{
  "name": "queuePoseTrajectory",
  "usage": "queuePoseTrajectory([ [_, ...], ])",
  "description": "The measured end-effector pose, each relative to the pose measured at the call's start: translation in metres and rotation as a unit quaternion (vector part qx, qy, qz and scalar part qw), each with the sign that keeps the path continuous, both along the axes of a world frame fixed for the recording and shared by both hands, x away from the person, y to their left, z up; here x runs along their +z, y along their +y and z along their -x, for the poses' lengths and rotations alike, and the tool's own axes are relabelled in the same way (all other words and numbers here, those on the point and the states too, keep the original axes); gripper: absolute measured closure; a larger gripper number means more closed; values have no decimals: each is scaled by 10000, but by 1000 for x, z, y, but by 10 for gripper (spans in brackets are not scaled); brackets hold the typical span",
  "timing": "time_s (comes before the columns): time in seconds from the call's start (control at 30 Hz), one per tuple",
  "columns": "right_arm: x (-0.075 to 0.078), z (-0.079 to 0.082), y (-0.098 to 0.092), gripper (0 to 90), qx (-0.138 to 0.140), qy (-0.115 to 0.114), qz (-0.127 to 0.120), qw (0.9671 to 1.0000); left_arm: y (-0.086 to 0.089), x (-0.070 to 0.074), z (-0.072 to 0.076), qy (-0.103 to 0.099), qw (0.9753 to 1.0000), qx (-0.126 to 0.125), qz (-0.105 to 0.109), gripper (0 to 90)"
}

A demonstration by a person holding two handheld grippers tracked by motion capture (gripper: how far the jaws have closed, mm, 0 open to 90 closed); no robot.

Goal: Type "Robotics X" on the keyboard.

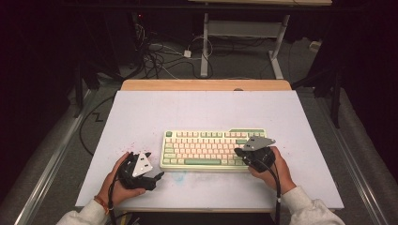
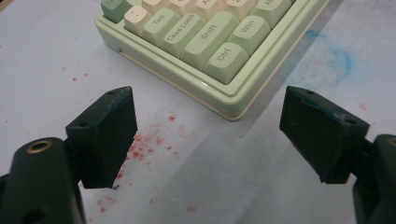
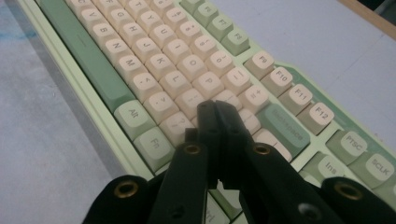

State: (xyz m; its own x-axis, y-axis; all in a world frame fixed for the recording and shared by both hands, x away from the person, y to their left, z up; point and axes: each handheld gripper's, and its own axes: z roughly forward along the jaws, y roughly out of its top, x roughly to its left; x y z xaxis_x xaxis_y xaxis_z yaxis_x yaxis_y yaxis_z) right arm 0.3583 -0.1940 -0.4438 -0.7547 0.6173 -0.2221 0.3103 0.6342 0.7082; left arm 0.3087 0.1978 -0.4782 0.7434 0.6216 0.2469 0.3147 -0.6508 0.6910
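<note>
While the green-and-cream keyboard (image 1: 213, 149) lies flat toward the near edge of the counter (image 1: 155, 112), a little right of centre, I hold a gripper at each of its ends. I judge the keyboard a stiff, fairly weighty slab: its smooth plastic case may slip under a narrow pinch, and its keycaps could pop off if squeezed from the side. The low side rims at the left and right ends look to me the soundest places to take hold of it, while single keys answer best to a light downward press.

My right gripper (image 3: 217, 109) is clenched with nothing between its jaws, its joined tips poised above the keys at the right end of the keyboard, near the Backspace key (image 3: 284, 129); whether the tips touch a keycap I cannot tell. From the high view that hand (image 1: 277, 171) comes in from the near right, its wrist angled toward the far left.

My left gripper (image 2: 208, 140) is released, jaws spread wide and bare, low over the counter just off the near left corner of the keyboard, by the Ctrl key (image 2: 225, 57). Red specks (image 2: 144, 147) dot the white surface beneath it, and a faint blue smudge (image 2: 334, 56) lies along the near edge.
</note>
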Motion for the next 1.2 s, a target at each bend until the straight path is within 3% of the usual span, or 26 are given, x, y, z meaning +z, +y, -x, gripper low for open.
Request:
queuePoseTrajectory([
  [0.1, -4, 1, -1, 899, 0, 51, 63, 10000, 1, 2, 0, 96, 9998, -8, 188, 185],
  [0.27, -10, 0, -3, 899, -13, 146, 160, 9998, 3, 5, 1, 172, 9992, -84, 351, 331],
  [0.33, -12, 0, -4, 900, -16, 149, 124, 9998, 4, 6, 1, 249, 9993, -34, 282, 436],
  [0.47, -13, 0, -5, 900, -34, 137, 77, 9999, 11, 13, -3, 532, 9977, -68, 415, 703],
  [0.57, -13, 1, -5, 900, -51, 133, 56, 9999, 14, 21, -3, 558, 9973, -104, 460, 834],
  [0.6, -13, 1, -5, 900, -51, 126, 50, 9999, 14, 24, -2, 471, 9978, -92, 456, 862],
  [0.73, -14, 1, -6, 900, -56, 108, 36, 9999, 14, 33, -2, 431, 9975, -121, 544, 877],
  [0.9, -14, 2, -6, 900, -73, 95, 29, 9999, 12, 40, -9, 548, 9968, -154, 566, 875],
  [1.03, -15, 3, -5, 900, -112, 79, 11, 9999, 8, 44, -17, 546, 9970, -118, 539, 874],
  [1.2, -15, 3, -5, 900, -132, 66, 11, 9999, -3, 48, -24, 607, 9967, -242, 482, 875],
])
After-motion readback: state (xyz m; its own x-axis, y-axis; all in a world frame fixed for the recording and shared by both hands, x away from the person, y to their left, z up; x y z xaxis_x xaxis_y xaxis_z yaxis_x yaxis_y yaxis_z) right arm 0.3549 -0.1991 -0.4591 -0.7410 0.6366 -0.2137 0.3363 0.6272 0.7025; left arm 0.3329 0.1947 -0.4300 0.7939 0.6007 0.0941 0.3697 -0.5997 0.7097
